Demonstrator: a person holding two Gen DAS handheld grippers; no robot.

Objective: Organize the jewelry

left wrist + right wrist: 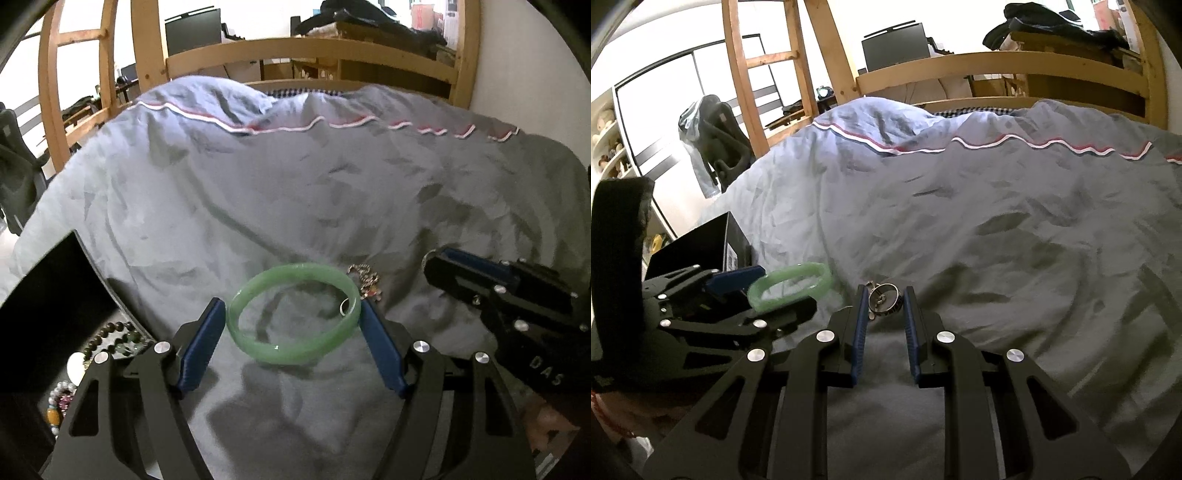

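My left gripper [293, 317] is shut on a green jade bangle [295, 345], holding it level above the grey duvet; it also shows in the right wrist view [790, 284]. My right gripper [884, 299] is shut on a silver ring [885, 297] with a small chain hanging from it, just above the bed. A gold chain with charms [365, 282] lies on the duvet beyond the bangle. A black jewelry box [48, 295] sits at left, with bead bracelets [110, 339] inside.
The grey-blue duvet [295, 184] is rumpled and covers the whole bed. A wooden bed frame [310, 55] and ladder [764, 62] stand behind. An office chair [716, 144] is at the far left. The box's open lid [701, 243] stands upright.
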